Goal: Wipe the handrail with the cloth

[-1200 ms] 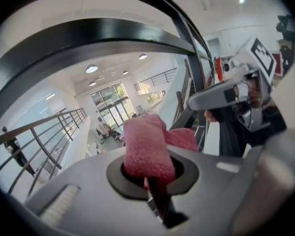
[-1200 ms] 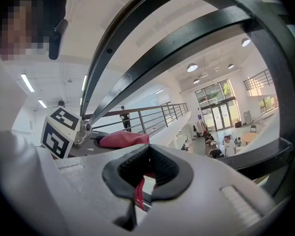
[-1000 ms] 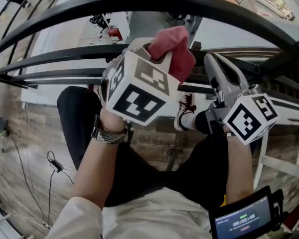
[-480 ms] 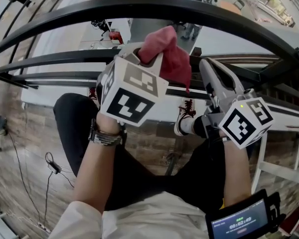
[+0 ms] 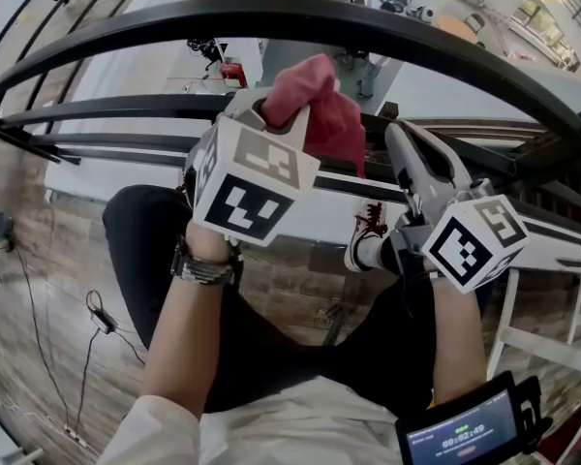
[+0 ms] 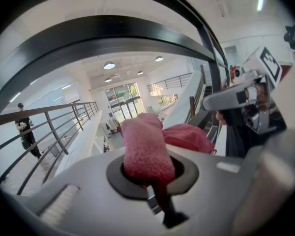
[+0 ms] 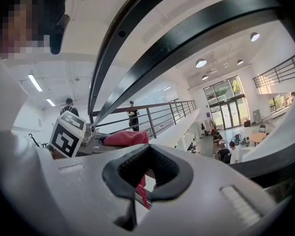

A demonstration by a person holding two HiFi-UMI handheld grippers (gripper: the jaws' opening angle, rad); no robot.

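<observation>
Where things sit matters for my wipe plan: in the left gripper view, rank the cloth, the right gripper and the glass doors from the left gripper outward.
1. Red cloth, clamped in the jaws, centre.
2. Right gripper, at right.
3. Glass doors, far back, centre-left.

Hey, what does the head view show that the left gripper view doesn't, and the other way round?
Head view only: the person's legs, a bracelet, a wrist screen, the wood floor. Left gripper view only: the left hand-held gripper with jaws shut on the cloth, ceiling lights, a bystander at a far railing. Both: cloth, black handrail, right hand-held gripper.
</observation>
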